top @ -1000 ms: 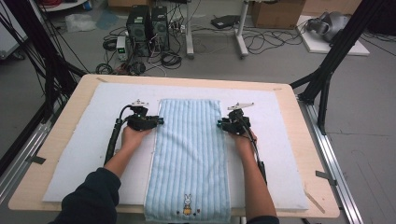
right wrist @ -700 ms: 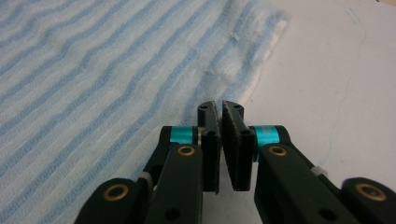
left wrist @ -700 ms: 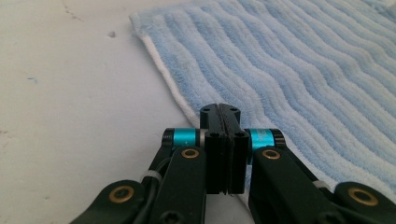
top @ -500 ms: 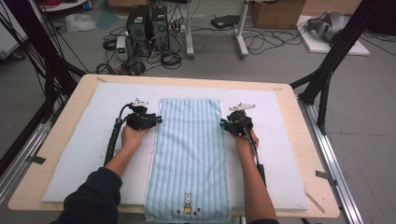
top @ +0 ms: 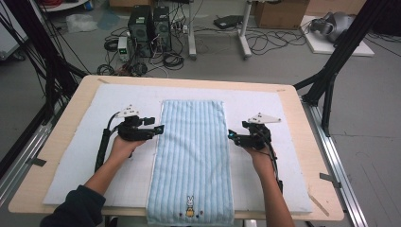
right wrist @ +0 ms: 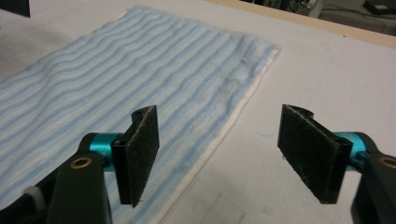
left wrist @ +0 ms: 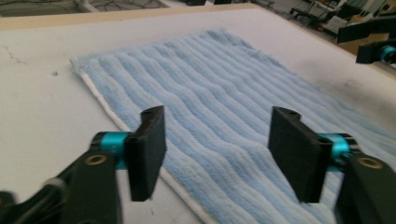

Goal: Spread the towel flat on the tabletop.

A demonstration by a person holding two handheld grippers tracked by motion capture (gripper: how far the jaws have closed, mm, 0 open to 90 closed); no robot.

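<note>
towel: light blue striped towel (top: pixel 191 158) lies flat, lengthwise down the middle of the white mat (top: pixel 75 161), its near end with a little bunny patch hanging just over the table's front edge
left gripper: left gripper (top: pixel 158 128) sits at the towel's left edge, jaws just opened up wide, nothing pinched, towel edge below the gap
right gripper: right gripper (top: pixel 231 137) just off the right edge, jaws also just spread apart, empty
table: wooden table (top: pixel 302 142) under the mat
floor: computer towers (top: pixel 149 23) and cables behind

Black tongs (top: pixel 159 127), teal collars, brass screws, grey three-cornered plates, trailing black cables; dark sleeve (top: pixel 78 208).
</note>
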